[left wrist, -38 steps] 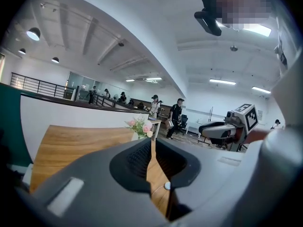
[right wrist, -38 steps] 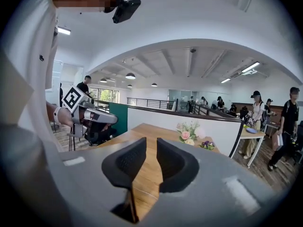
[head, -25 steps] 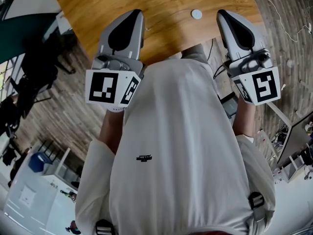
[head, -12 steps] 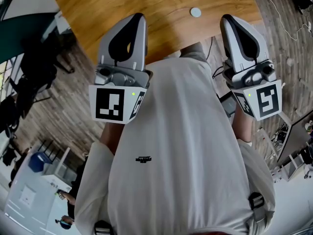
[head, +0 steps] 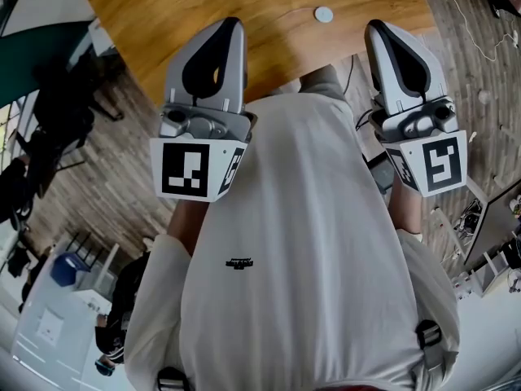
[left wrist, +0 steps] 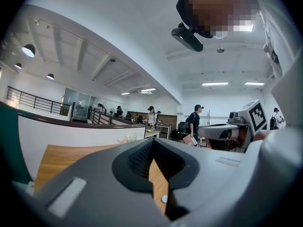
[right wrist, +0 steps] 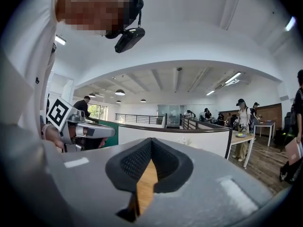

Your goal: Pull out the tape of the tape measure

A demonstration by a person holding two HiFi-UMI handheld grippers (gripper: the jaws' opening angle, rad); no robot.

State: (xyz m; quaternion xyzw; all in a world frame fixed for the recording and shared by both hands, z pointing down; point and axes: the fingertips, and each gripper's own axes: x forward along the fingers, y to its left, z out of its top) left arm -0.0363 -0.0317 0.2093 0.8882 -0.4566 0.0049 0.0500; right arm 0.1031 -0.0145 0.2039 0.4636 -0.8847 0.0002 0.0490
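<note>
Open-plan office around a wooden table
The wooden table [head: 163, 15] stands on a plank floor [head: 106, 186], with a dark green partition [head: 41, 55] beside it. Farther off, a person in dark clothes [left wrist: 195, 122] stands under ceiling strip lights [left wrist: 254, 83], and a black railing [left wrist: 33, 103] runs along the wall.

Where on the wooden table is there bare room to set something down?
Nearly all the wooden table is bare: the wide stretch left of the small white round object, and the strip between it and the right edge. Crowded only at the near edge, covered by the shut left gripper and right gripper.
</note>
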